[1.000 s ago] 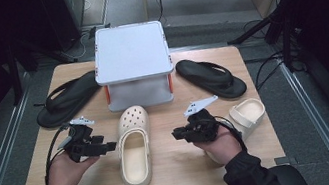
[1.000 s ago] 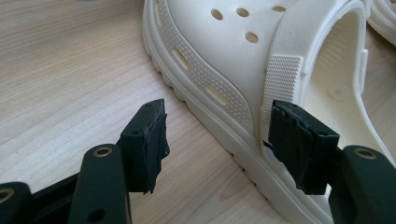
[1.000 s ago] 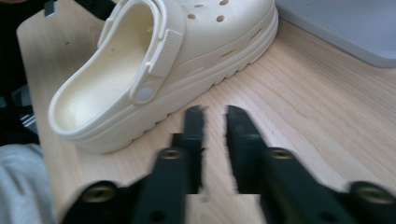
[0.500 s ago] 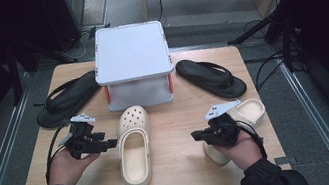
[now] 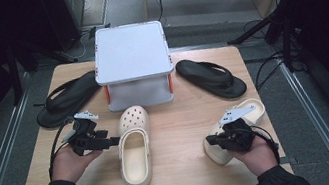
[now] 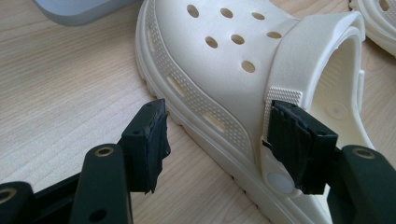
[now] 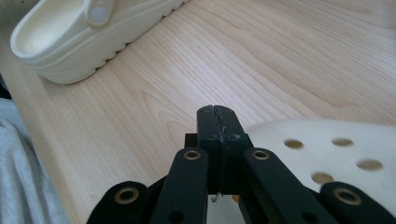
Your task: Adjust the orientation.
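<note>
Clog, cream perforated foam (image 5: 134, 151), lay mid-table with its long axis running away from me, its side wall between the parted jaws of my left gripper (image 6: 212, 140), the nearer tool; my right gripper (image 7: 218, 122) sat clenched, empty, over the second cream clog (image 5: 252, 113).

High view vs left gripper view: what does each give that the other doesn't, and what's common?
High view alone: the white lidded box, two black flip-flops, both hands, and the right gripper at the second clog. Left gripper view alone: close detail, open jaws straddling the strap by its rivet, pads not clearly touching. Shared: the cream clog, the left gripper, and the wooden table.
</note>
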